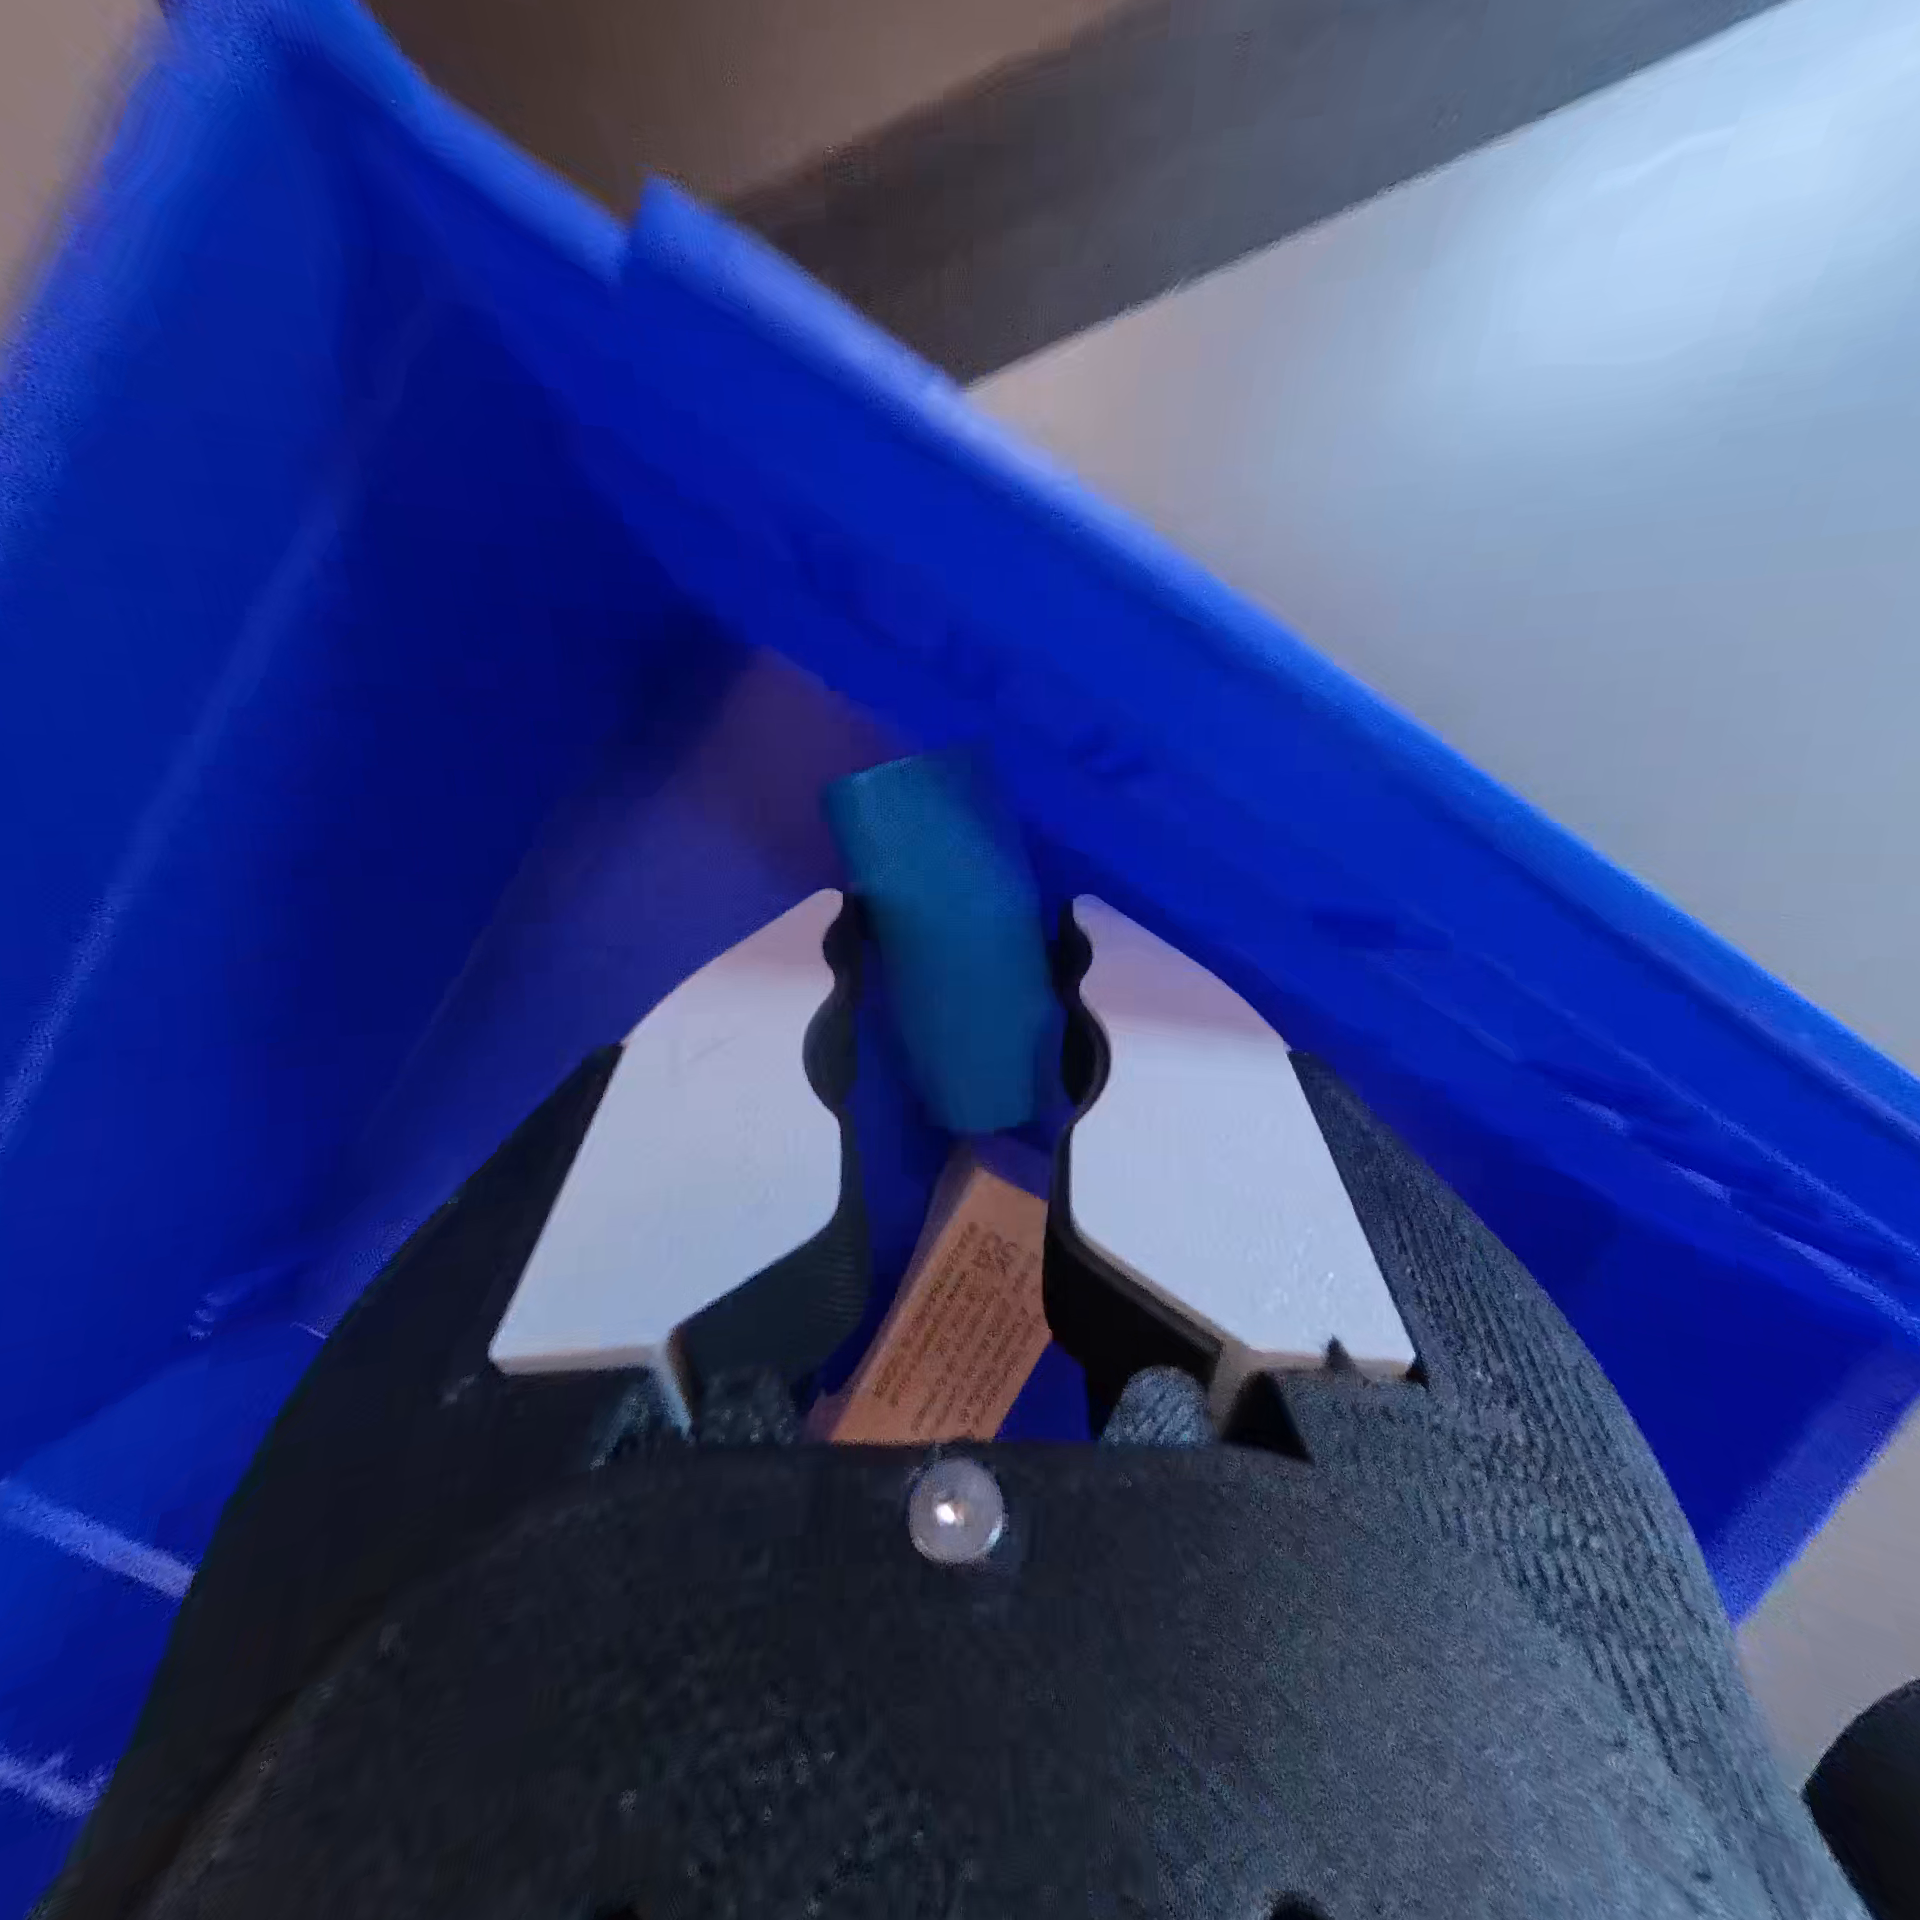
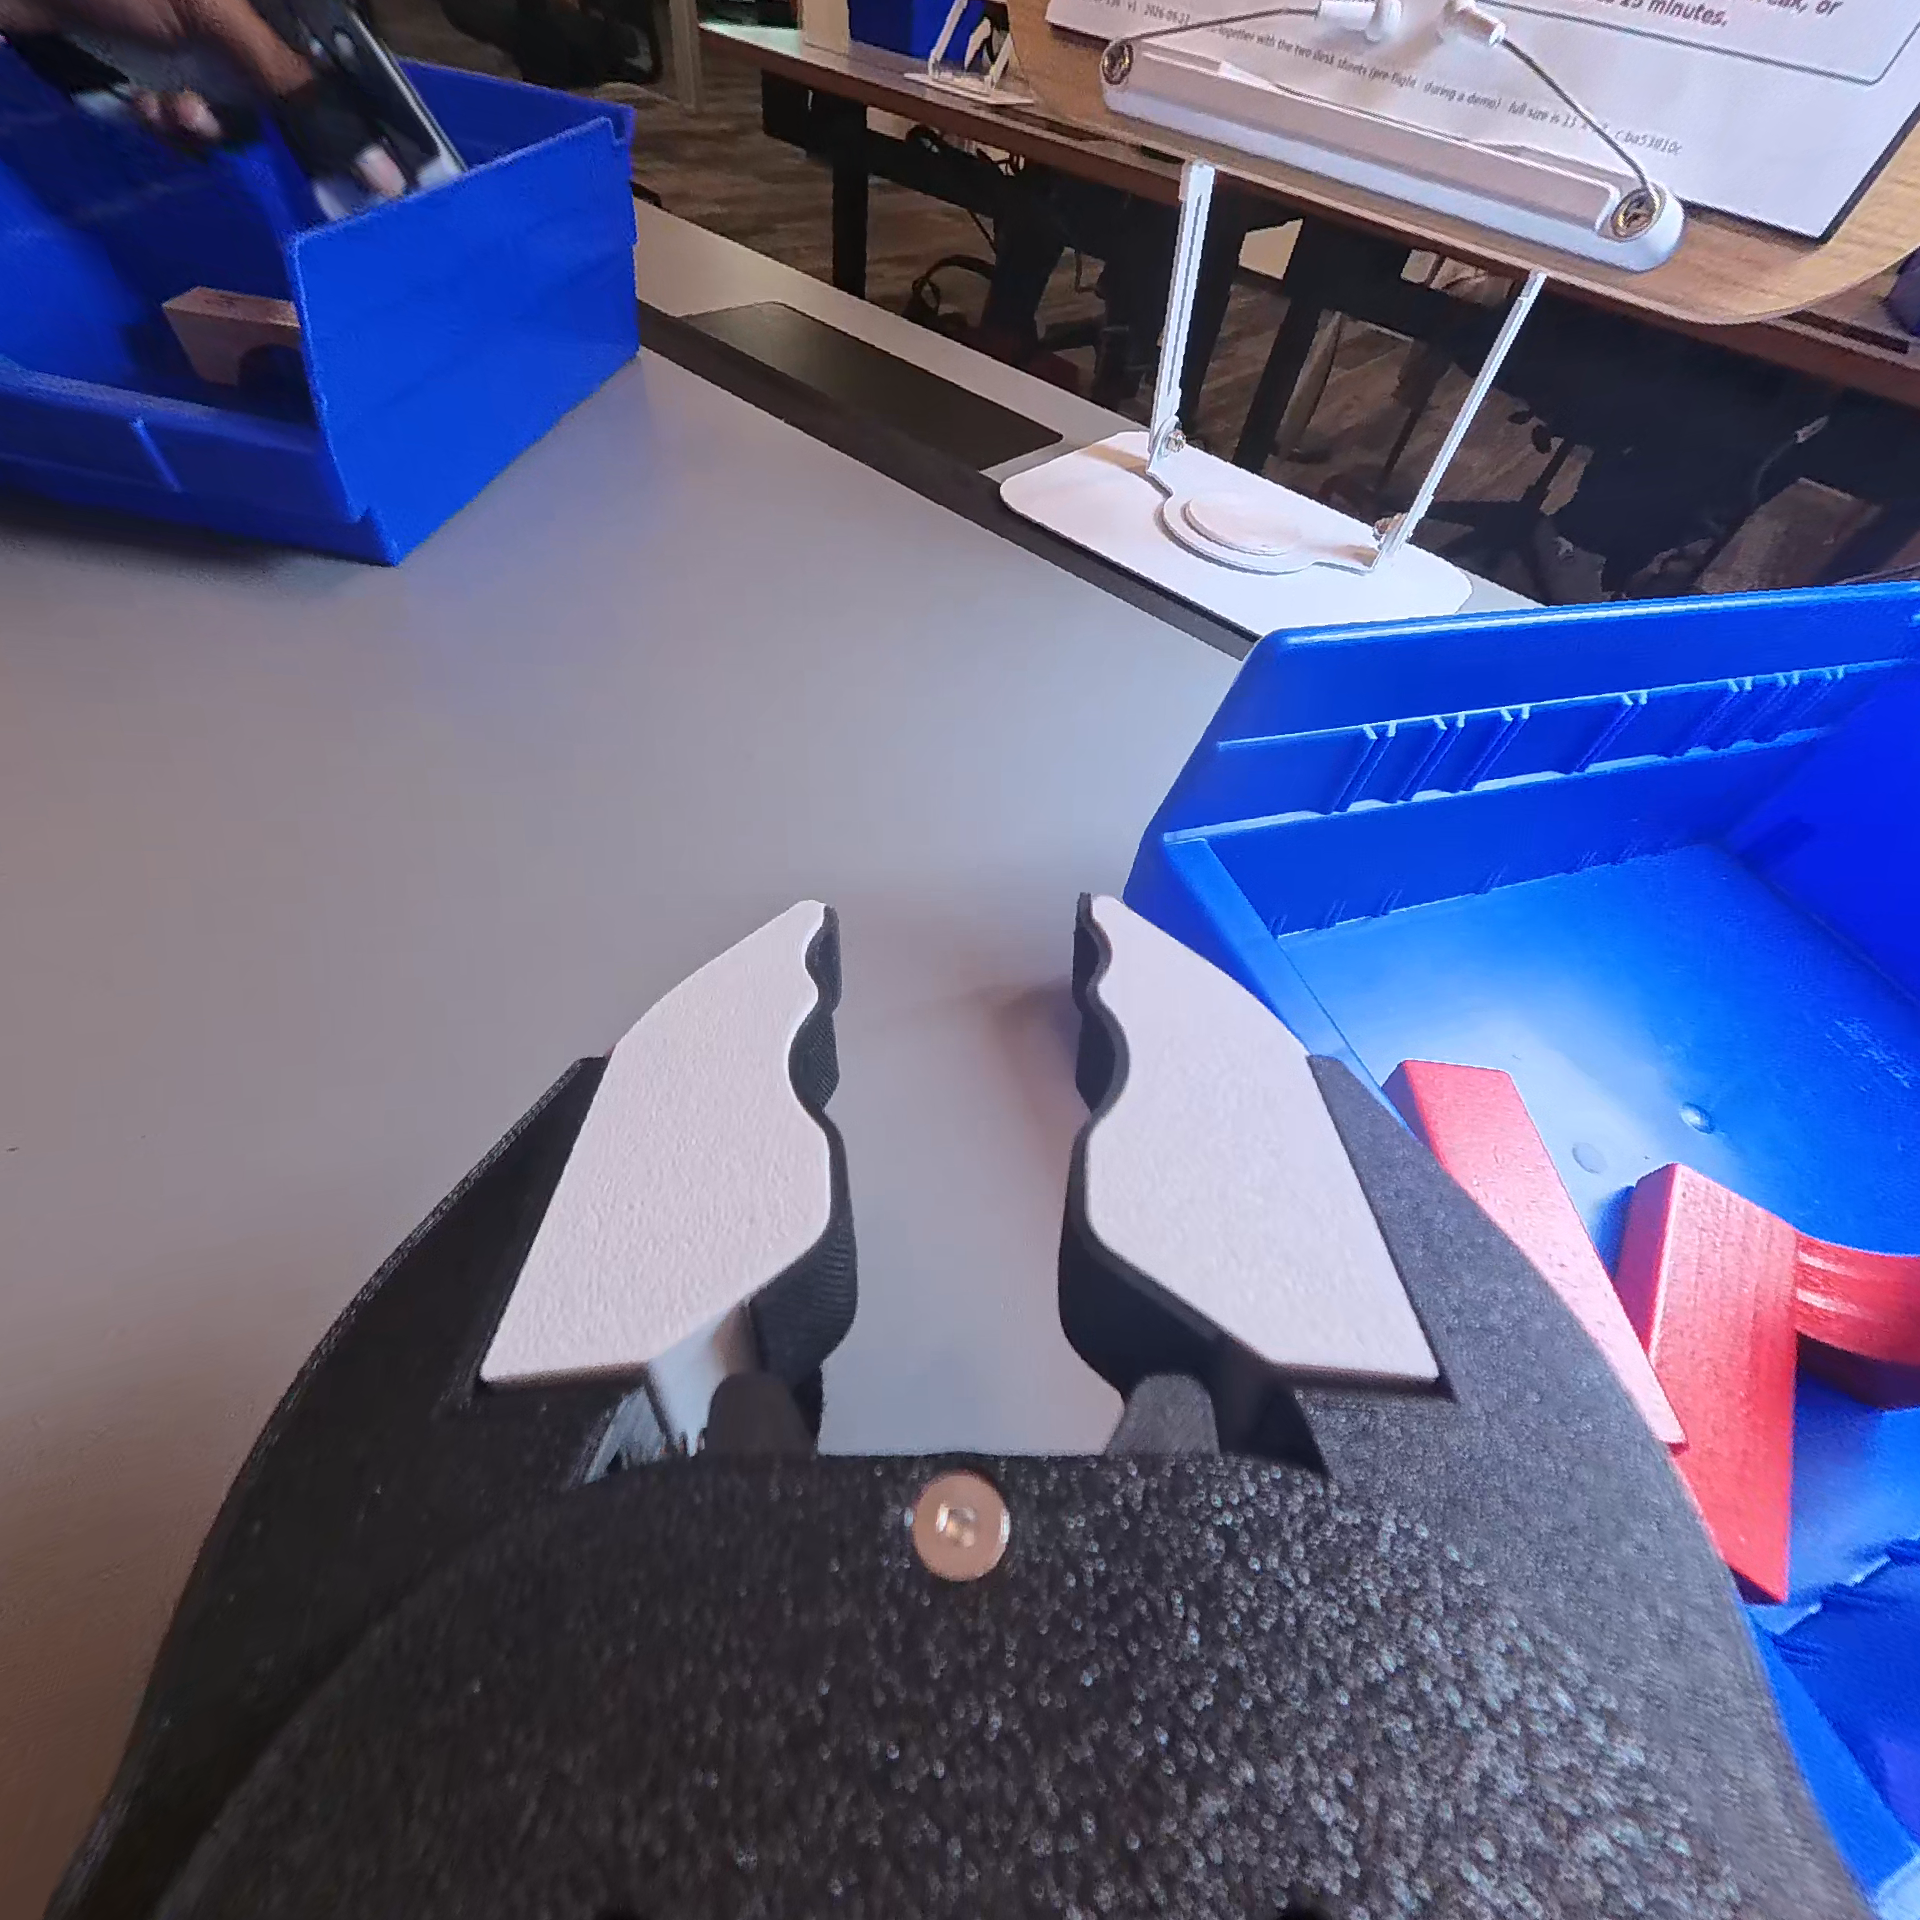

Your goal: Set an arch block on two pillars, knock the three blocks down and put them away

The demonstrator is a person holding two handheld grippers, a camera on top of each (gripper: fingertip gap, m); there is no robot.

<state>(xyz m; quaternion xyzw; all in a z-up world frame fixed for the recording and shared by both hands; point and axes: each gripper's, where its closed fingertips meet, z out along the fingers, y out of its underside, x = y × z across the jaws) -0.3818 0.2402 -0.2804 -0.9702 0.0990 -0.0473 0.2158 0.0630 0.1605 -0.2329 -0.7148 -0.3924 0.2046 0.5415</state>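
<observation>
Left gripper (image 1: pixel 956 997): it is reaching down into the far blue bin (image 1: pixel 416 623), its jaws pressing in narrow on a teal block (image 1: pixel 940 966) that is sticking out past the fingertips.
Teal block: it is sitting clamped between the two fingers, tilted a little, its front end close against the inner wall of that bin; whether it is touching the wall I cannot tell.
Wooden block (image 1: pixel 956 1320): a plain wood piece with small print on one face is showing in the gap behind the teal block, low between the fingers; how it is lying I cannot tell.
Far blue bin, from the right wrist view (image 2: pixel 457 312): it is standing on the grey table (image 2: pixel 520 779), with a plain wooden block (image 2: pixel 223 317) lying inside and a person's hand (image 2: pixel 187 62) working over its top.
Right gripper (image 2: pixel 956 935): it is hovering over bare table beside the near blue bin (image 2: pixel 1558 665), jaws standing apart with nothing between them.
Red blocks (image 2: pixel 1704 1340): they are lying inside the near bin, leaning against each other; one red arch piece (image 2: pixel 1860 1309) is peeking out behind them.
White stand (image 2: pixel 1236 520): it is resting at the table's back edge, beyond the near bin.
</observation>
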